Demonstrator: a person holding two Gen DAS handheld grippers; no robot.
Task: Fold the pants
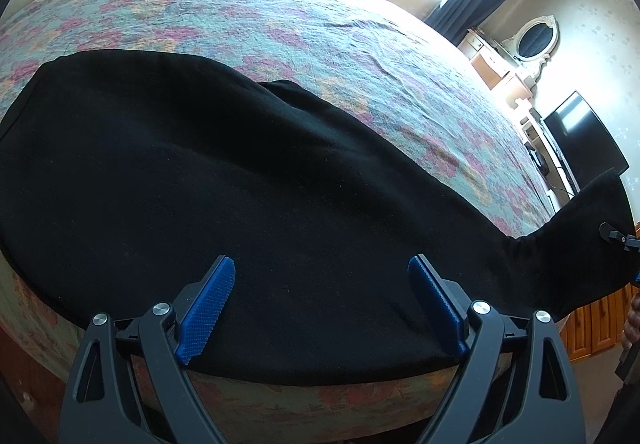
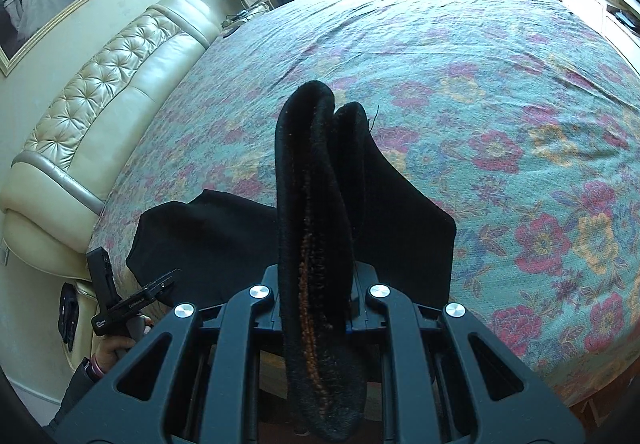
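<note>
Left gripper (image 1: 320, 302): stood wide, blue pads (image 1: 206, 314) apart and bare, nothing between them; hovered over the near edge of the cloth.

Right gripper (image 2: 316, 308): narrow, clamped on a bunched hem of the pants, the jaws almost hidden by the fabric.

Pants (image 1: 224, 180): black, lay flat on the floral bedspread (image 1: 280, 16) ahead of the left gripper, spread from its far left across to its right; the leg end (image 1: 592, 228) rose off the bed at the far right. In the right wrist view, the gripped hem (image 2: 316, 180) stood up straight ahead of the tongs, with the rest of the garment (image 2: 200, 236) below and to the left.

Step, as judged: leg end being carried over toward the waist for a lengthwise fold; fold not yet laid.

Risk, slip: thick, doubled hem held only at one bunch; could pull free if dragged against the weight of the cloth.

Risk, skew: one corner lifted, the other side of the leg perhaps sagging; could land crooked with edges unmatched.

Risk, drag: the flat part unpinned while the left tongs stayed clear of it; could slide or wrinkle along the bedspread.

Risk, edge: cloth near the bed's front edge (image 1: 280, 400), below the left gripper; could slip off.
</note>
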